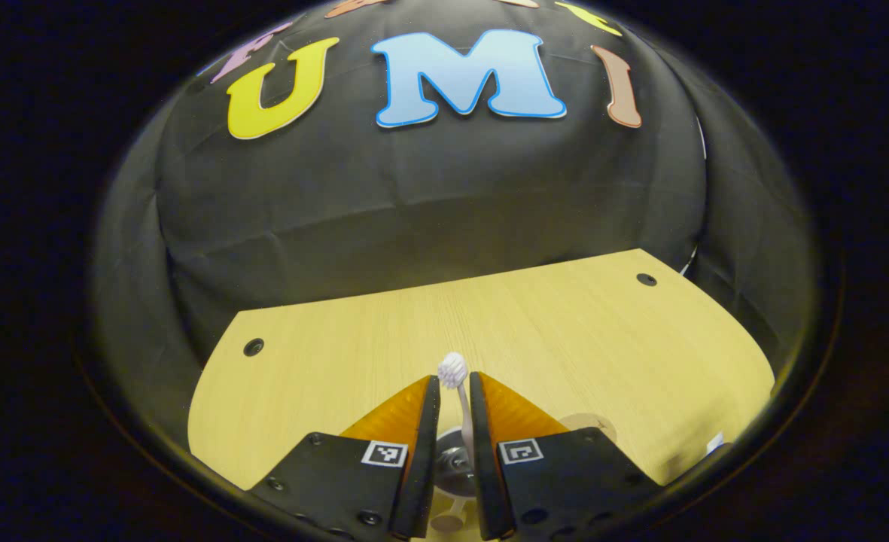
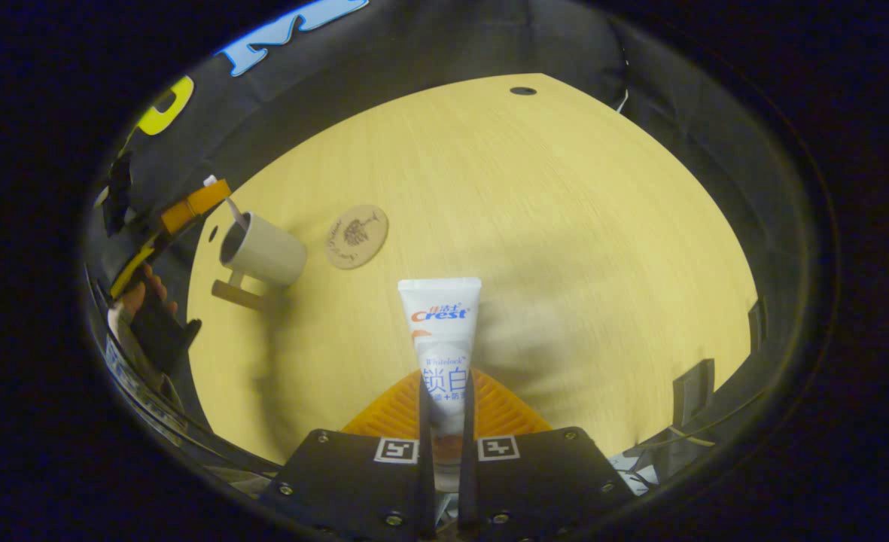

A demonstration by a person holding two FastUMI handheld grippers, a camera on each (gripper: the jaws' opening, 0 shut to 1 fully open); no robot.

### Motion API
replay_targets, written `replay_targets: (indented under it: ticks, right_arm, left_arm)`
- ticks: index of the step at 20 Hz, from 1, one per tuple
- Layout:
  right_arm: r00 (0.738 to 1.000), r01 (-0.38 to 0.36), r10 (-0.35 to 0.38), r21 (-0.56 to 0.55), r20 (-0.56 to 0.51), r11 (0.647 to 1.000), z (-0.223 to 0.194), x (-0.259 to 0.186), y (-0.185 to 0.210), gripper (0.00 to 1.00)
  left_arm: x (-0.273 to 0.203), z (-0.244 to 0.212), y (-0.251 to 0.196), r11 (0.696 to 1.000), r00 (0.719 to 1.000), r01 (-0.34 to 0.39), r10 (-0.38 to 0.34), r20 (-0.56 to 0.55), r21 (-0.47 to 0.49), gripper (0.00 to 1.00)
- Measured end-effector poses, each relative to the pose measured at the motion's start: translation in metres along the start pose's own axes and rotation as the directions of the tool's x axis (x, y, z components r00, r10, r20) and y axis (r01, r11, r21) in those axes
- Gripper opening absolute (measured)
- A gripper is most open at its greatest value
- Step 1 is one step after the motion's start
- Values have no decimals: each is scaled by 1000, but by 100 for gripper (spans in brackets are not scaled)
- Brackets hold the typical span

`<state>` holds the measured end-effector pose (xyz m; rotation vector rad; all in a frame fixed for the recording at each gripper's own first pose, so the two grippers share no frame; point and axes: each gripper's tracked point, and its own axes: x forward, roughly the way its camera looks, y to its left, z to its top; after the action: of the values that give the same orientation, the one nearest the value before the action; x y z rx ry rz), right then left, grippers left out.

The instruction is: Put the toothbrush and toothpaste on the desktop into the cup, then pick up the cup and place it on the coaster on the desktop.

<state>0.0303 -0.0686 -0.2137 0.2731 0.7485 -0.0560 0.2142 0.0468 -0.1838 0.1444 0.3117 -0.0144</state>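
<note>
Two grippers are each closed on one item. The left gripper (image 1: 455, 391) pinches the toothbrush (image 1: 453, 370) by its handle, bristles up, directly over the cup (image 2: 262, 249), so its long axis points down into the mouth. The right gripper (image 2: 444, 406) clamps the toothpaste (image 2: 441, 331) tube, which stands upright with its flat end up; the cup lies ahead and to its left on the bench (image 2: 564, 226), just beside the round coaster (image 2: 356, 235). "Crest" reads on the tube.
</note>
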Motion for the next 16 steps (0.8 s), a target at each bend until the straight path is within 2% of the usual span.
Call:
replay_targets:
  ticks: [7,8,11,16]
  right_arm:
    - [988,-114,118,-44,99,992,63,2,90,14]
    - [985,-133,136,-42,105,990,70,0,104,14]
    - [969,-195,200,-47,147,980,99,0,151,13]
    - [941,-247,254,-61,224,967,148,8,209,13]
  left_arm:
    - [-51,-18,33,1000,1000,-9,9,-7,-26,39]
    - [-57,-23,41,1000,1000,-14,14,-14,-26,30]
    - [-78,-39,70,999,999,-33,32,-35,-28,30]
    - [-107,-58,127,996,995,-84,81,-63,-39,30]
